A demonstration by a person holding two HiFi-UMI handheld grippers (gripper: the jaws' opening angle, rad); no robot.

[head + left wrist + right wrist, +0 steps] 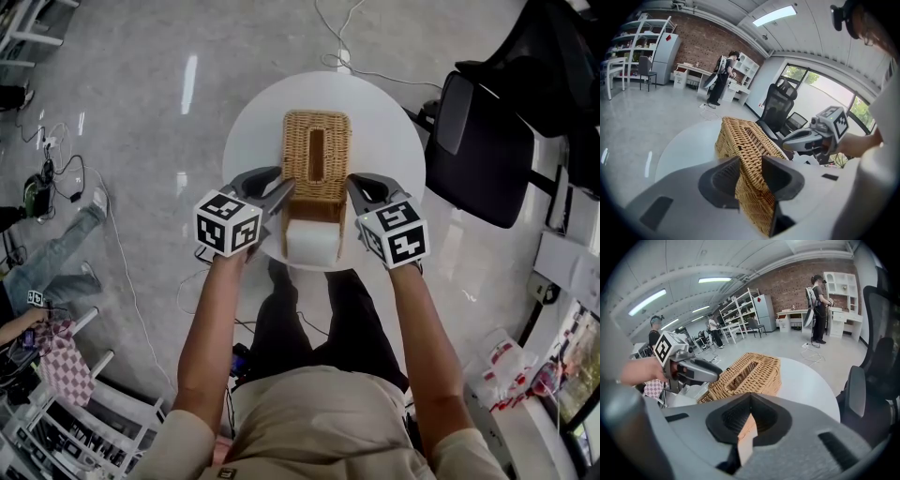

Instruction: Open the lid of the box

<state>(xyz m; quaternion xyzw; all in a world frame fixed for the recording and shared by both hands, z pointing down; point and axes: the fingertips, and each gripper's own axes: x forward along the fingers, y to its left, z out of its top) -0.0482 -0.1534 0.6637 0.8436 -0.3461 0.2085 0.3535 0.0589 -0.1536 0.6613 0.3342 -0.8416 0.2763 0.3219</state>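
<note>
The lid [740,140] clamped in the left gripper [751,174] is tan woven wicker, rough and matt, with an open weave. The right gripper [750,420] pinches a thin tan panel [746,439] that is smooth and matt, like board or wood. Both grippers are matt grey plastic with black ribbed pads [724,178]. Beneath them the white table [389,131] is smooth with a slight sheen. Between them lies a white, soft-looking matt block [312,242]. The grey floor [141,103] beyond the left gripper is glossy.
</note>
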